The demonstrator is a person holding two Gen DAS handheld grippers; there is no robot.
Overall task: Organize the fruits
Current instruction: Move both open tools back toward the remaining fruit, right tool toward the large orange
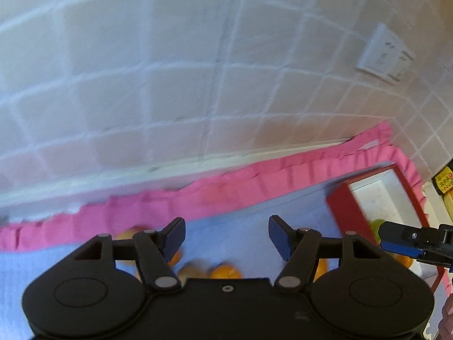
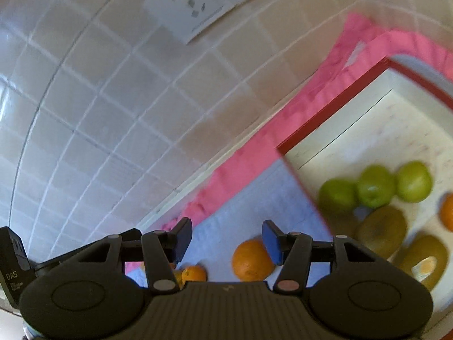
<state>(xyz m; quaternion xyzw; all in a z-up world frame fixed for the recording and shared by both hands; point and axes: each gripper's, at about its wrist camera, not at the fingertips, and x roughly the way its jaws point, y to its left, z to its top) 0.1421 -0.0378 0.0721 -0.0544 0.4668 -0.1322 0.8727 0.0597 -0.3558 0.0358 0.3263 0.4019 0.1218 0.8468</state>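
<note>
At the left, the left tool is seen with its jaws parted and nothing between them, above loose oranges lying on the blue cloth of the desk. Further right, the right tool is likewise held part open and empty, with an orange just beyond it. At the far right, green apples and kiwis are gathered in the red box. An orange could be nudged and set rolling if either tool is lowered off-centre, since the views are blurred.
</note>
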